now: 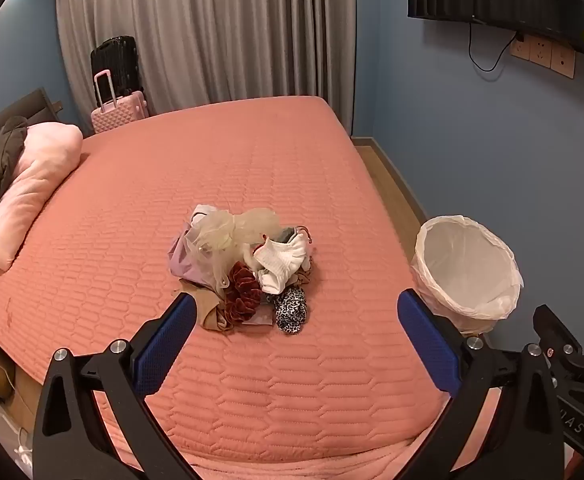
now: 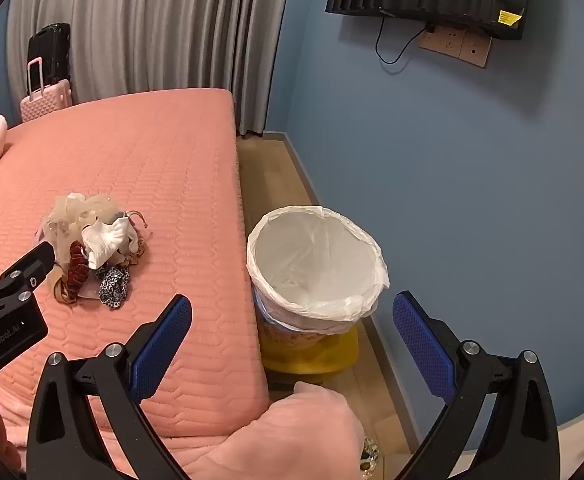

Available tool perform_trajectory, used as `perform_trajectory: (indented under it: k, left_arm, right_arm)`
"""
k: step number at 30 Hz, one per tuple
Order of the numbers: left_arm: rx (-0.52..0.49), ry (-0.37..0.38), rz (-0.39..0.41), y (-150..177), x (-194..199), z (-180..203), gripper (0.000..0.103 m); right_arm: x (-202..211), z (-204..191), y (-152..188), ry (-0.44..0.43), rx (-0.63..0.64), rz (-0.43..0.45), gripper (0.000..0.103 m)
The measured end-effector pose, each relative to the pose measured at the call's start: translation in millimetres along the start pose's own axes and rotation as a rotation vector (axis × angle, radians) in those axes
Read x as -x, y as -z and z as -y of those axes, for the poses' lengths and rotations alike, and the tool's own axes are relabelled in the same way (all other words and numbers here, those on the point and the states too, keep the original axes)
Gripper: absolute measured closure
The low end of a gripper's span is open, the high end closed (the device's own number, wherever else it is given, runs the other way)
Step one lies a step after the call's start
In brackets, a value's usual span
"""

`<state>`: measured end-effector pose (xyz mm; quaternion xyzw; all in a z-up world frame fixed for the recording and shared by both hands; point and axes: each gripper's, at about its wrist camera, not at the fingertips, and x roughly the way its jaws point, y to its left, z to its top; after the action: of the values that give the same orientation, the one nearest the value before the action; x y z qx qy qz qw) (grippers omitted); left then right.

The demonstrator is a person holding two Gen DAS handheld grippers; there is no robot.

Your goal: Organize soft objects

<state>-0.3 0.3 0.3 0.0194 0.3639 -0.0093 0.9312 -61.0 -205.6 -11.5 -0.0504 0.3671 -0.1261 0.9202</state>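
Both hand-held grippers, left (image 1: 295,332) and right (image 2: 292,336), gape wide, empty. Pile of scrunchies and socks (image 1: 248,268) untouched on bed (image 1: 252,168). Pinch one item at the pile's edge, lift clear before moving to lined bin (image 2: 315,260).

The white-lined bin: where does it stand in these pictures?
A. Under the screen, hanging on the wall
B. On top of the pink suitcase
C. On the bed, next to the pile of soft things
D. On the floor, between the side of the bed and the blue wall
D: the right wrist view shows the bin on the wooden floor, close beside the edge of the bed and apart from the pile.
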Motion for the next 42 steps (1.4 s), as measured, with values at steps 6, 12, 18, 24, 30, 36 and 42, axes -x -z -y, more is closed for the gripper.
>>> perform_trajectory:
  k: [6, 12, 18, 24, 30, 36, 42]
  left_arm:
    - [-0.005, -0.003, 0.002, 0, 0, 1, 0.007]
    - [-0.005, -0.005, 0.002, -1, 2, 0, 0.007]
    - [-0.010, -0.002, 0.007, -1, 5, 2, 0.007]
    - [-0.013, -0.001, 0.015, -3, 6, 2, 0.007]
    - [-0.015, -0.003, 0.019, -3, 7, 3, 0.007]
    - [-0.013, 0.001, 0.019, -3, 7, 2, 0.007]
    - [-0.010, 0.000, 0.022, -4, 7, 2, 0.007]
  right_arm:
    - [4, 3, -6, -0.004, -0.002, 0.002, 0.006]
    - [5, 7, -16, -0.004, -0.005, 0.002, 0.006]
    - [9, 7, -14, -0.003, -0.007, 0.009, 0.006]
    - [15, 7, -17, -0.001, -0.008, 0.021, 0.006]
    - [17, 6, -17, -0.001, -0.008, 0.026, 0.006]
    - [18, 6, -17, -0.004, -0.007, 0.028, 0.006]
    - [20, 4, -19, -0.004, -0.007, 0.033, 0.006]
